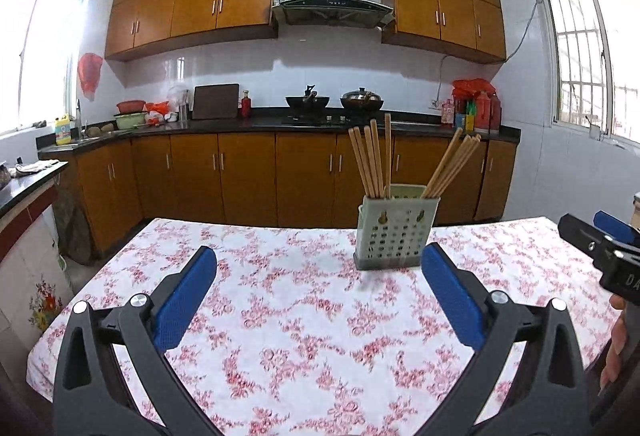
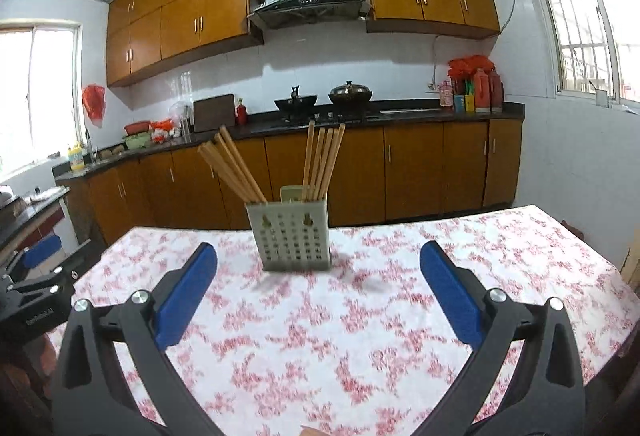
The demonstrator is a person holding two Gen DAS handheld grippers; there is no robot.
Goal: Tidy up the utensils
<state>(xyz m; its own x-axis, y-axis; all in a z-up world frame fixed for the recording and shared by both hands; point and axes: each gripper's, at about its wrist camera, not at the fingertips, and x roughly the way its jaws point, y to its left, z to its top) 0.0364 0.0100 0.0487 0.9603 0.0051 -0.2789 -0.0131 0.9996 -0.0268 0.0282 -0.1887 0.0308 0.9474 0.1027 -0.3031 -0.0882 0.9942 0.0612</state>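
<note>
A pale green perforated utensil holder (image 1: 394,236) stands upright on the floral tablecloth (image 1: 300,316). Two bundles of wooden chopsticks (image 1: 372,163) stick out of it, one leaning left, one leaning right. My left gripper (image 1: 319,268) is open and empty, above the table, short of the holder, which stands ahead to the right. The right gripper shows at the right edge of the left wrist view (image 1: 604,236). In the right wrist view the holder (image 2: 290,236) with chopsticks (image 2: 320,159) stands ahead between the fingers of my open, empty right gripper (image 2: 318,268). The left gripper shows at that view's left edge (image 2: 36,276).
The table's far edge (image 1: 280,224) faces wooden base cabinets (image 1: 240,175) and a black counter with woks (image 1: 308,101), bottles (image 1: 478,111) and a sink area (image 1: 92,133). A side counter (image 1: 24,183) stands left of the table.
</note>
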